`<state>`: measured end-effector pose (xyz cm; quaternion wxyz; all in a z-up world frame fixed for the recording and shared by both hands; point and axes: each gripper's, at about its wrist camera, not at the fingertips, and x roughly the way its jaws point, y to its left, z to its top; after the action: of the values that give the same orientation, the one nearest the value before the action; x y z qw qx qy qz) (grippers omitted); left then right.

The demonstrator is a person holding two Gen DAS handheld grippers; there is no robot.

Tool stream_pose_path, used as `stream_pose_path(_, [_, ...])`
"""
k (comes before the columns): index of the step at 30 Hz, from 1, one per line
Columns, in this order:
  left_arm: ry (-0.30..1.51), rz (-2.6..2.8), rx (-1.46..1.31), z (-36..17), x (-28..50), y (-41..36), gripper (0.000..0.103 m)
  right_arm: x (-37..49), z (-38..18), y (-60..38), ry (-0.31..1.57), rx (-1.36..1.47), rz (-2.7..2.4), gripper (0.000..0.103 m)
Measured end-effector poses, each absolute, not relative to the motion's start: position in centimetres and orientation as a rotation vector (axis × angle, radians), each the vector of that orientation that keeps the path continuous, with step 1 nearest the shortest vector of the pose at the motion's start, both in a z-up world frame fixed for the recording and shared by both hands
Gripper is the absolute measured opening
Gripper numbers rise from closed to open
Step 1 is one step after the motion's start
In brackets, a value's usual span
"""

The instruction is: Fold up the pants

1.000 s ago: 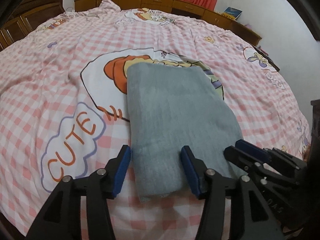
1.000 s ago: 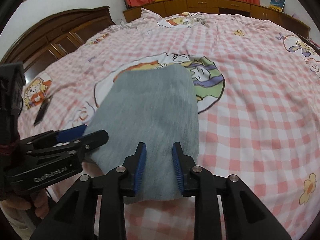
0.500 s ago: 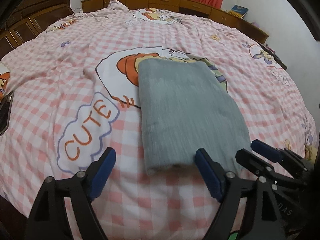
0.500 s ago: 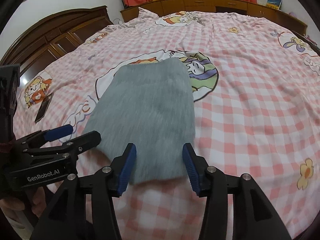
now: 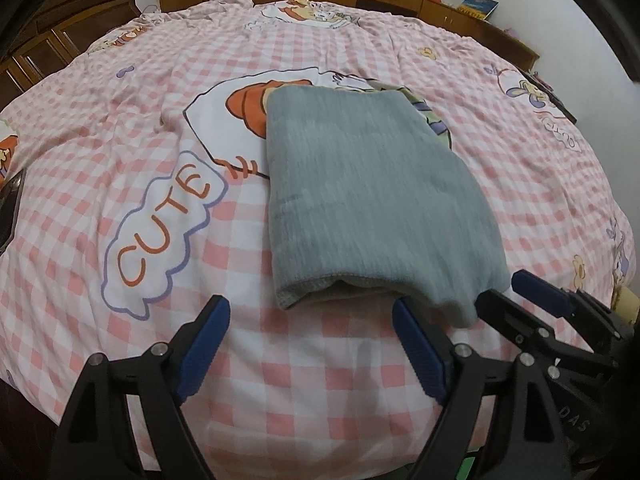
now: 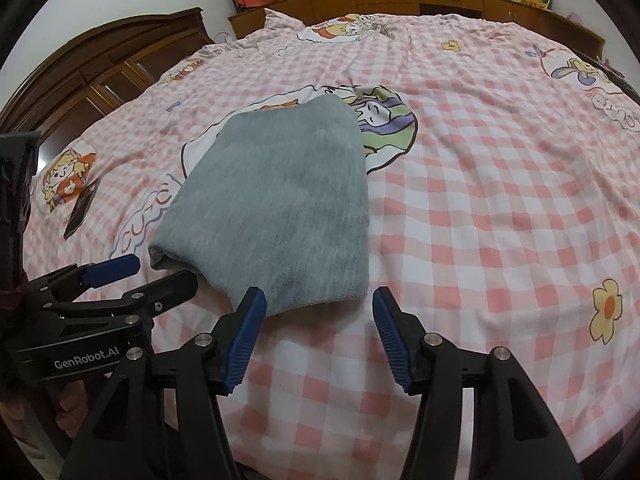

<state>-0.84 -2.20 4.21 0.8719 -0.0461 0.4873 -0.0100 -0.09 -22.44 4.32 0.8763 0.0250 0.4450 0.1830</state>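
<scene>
Pants (image 5: 372, 204), grey and folded, mid-frame on the bed (image 5: 120, 92): soft, light, floppy; best pinched at near corners. Left gripper (image 5: 310, 346) fingers just opened, wide apart, empty; right gripper (image 6: 318, 330) likewise, apart.

Your left gripper (image 5: 310, 344) is black with ribbed blue pads and silver screws. Your right gripper (image 6: 318, 334) matches; "GenRobot.AI" marks the left.

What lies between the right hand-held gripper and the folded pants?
Only bare checked bedsheet, seen in the right wrist view, separates the right hand-held gripper from the folded grey pants.
</scene>
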Motion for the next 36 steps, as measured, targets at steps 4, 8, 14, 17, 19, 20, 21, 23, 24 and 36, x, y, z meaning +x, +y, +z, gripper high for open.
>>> stream_pose_path(4, [1.019, -0.023, -0.097, 4.21, -0.86, -2.21, 0.086, -0.14, 4.36, -22.47, 0.927, 0.052, 0.380, 0.057])
stream_pose_path(8, [1.014, -0.033, -0.103, 4.23, -1.01, -2.30, 0.086, -0.20, 4.28, -22.51, 0.933, 0.061, 0.376, 0.057])
stream_pose_path(14, [1.013, -0.038, -0.108, 4.21, -1.18, -2.47, 0.086, -0.23, 4.14, -22.41, 0.940, 0.061, 0.373, 0.057])
stream_pose_path(17, [1.014, -0.038, -0.114, 4.19, -1.21, -2.39, 0.086, -0.25, 4.13, -22.42, 0.938, 0.060, 0.374, 0.057])
stream_pose_path(19, [1.015, -0.038, -0.119, 4.20, -1.21, -2.28, 0.086, -0.23, 4.12, -22.43, 0.938, 0.060, 0.374, 0.057])
stream_pose_path(20, [1.015, -0.038, -0.118, 4.20, -1.20, -2.19, 0.086, -0.22, 4.10, -22.44, 0.938, 0.061, 0.374, 0.057])
stream_pose_path(21, [1.015, -0.038, -0.117, 4.19, -1.18, -2.17, 0.086, -0.22, 4.11, -22.44, 0.939, 0.061, 0.374, 0.057])
stream_pose_path(23, [1.016, -0.038, -0.117, 4.19, -1.17, -2.16, 0.086, -0.22, 4.11, -22.43, 0.939, 0.061, 0.374, 0.057])
stream_pose_path(24, [1.017, -0.038, -0.118, 4.18, -1.16, -2.11, 0.086, -0.23, 4.13, -22.44, 0.939, 0.060, 0.373, 0.057])
stream_pose_path(36, [1.019, -0.038, -0.118, 4.09, -1.16, -2.03, 0.086, -0.22, 4.11, -22.41, 0.939, 0.060, 0.374, 0.057])
